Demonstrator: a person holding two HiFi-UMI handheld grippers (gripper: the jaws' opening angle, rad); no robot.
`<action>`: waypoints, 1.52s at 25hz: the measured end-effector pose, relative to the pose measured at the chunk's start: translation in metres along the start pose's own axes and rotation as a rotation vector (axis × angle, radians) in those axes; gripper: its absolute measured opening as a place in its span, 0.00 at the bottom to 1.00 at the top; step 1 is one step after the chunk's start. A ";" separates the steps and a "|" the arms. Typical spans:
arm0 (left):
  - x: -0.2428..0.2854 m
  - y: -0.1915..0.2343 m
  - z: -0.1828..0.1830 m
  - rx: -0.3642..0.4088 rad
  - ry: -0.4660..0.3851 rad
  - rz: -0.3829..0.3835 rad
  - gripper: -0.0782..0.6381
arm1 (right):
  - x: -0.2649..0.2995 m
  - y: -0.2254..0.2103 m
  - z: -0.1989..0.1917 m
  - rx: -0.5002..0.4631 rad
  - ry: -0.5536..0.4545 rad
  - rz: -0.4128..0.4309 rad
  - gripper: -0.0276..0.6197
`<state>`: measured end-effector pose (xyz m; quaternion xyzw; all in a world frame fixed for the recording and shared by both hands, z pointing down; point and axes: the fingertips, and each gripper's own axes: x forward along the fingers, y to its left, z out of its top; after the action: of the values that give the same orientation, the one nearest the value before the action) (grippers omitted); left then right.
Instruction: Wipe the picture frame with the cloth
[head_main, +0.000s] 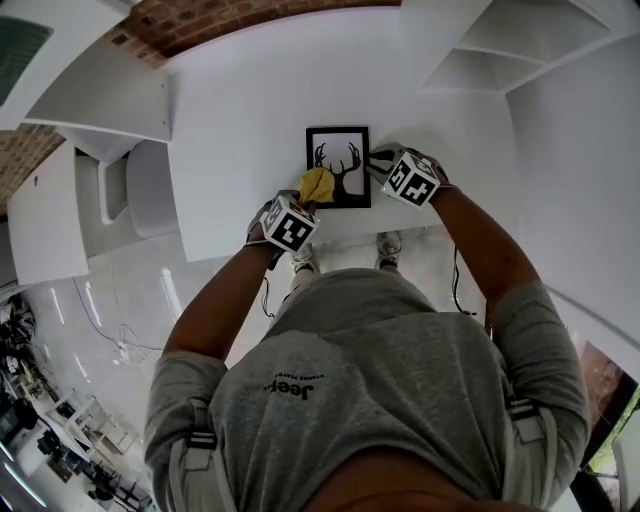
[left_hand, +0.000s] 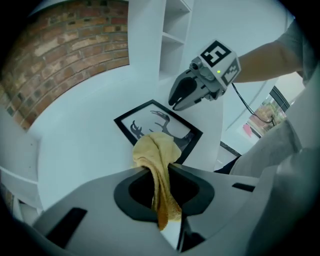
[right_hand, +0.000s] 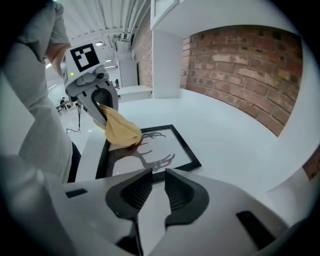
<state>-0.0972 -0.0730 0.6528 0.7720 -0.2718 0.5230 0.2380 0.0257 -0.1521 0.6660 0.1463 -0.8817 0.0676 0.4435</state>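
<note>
White worktop (head_main: 240, 130) is filling most of what I am seeing, with a brick wall (right_hand: 240, 65) curving behind it and white shelves (left_hand: 175, 30) standing at the far side. I am looking at the picture frame (head_main: 345, 160) lying flat near the person's edge of the worktop, a black border around a dark antler print (right_hand: 155, 160).

I am keeping the left claw (left_hand: 159, 171) clamped on the yellow cloth (head_main: 317, 185), which is bunching out past the tips and resting on the frame's near left corner. I judge it is gathered into a wad like this so that a soft pad, not the hard tips, is meeting the glass.

I am holding the right claw (right_hand: 156, 177) partly open with nothing between its jaws, poised at the frame's right side. Whether it is touching the border I cannot tell. I reckon it is waiting there to steady the frame, since a light frame lying loose could slide under the wiping.

For writing, I am reading "Jeep" on the grey shirt (head_main: 380, 360); the smaller line beside it is too fine to read. The frame is showing no lettering.
</note>
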 end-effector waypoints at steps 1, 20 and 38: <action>-0.002 0.001 -0.006 -0.001 0.005 0.003 0.20 | 0.005 -0.004 0.000 -0.014 0.011 0.002 0.18; 0.027 -0.076 0.024 0.158 0.019 -0.111 0.20 | 0.017 -0.002 0.002 0.020 0.051 0.011 0.12; 0.061 -0.148 0.080 0.324 0.009 -0.187 0.20 | 0.019 -0.002 -0.001 0.024 0.036 -0.012 0.10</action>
<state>0.0743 -0.0263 0.6711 0.8198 -0.1097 0.5389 0.1594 0.0160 -0.1577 0.6817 0.1556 -0.8717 0.0783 0.4580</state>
